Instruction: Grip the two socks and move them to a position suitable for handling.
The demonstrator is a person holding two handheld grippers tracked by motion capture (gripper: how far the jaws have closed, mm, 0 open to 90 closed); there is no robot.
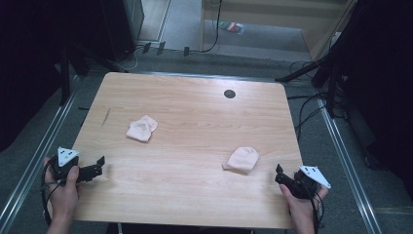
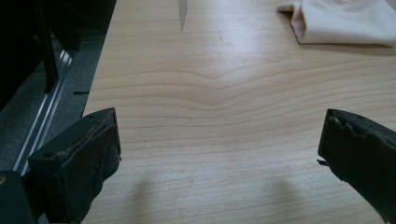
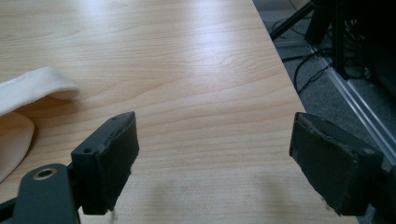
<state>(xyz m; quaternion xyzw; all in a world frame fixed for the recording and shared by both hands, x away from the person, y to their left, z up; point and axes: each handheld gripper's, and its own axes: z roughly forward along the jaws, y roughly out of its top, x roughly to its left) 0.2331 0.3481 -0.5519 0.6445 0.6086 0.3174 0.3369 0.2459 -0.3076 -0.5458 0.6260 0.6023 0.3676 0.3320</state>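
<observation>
Two pale pink folded cloths lie on the wooden table [image 1: 195,126]. One cloth [image 1: 141,128] sits left of centre; its near edge [image 2: 341,21] reaches the top right of the left gripper view. The other cloth [image 1: 242,159] lies toward the front right and juts in at the left of the right gripper view [image 3: 18,107]. My left gripper [image 1: 101,165] hovers over the table's front left corner, jaws wide apart, nothing between them [image 2: 219,154]. At the front right edge my right gripper [image 1: 278,174] is open and empty [image 3: 212,154], just right of the second cloth.
A small dark round hole [image 1: 229,93] marks the far side of the table. A thin dark streak [image 1: 106,117] lies near the left edge. Metal rails [image 1: 39,161], cables [image 1: 307,107] and dark stands surround the table on the floor.
</observation>
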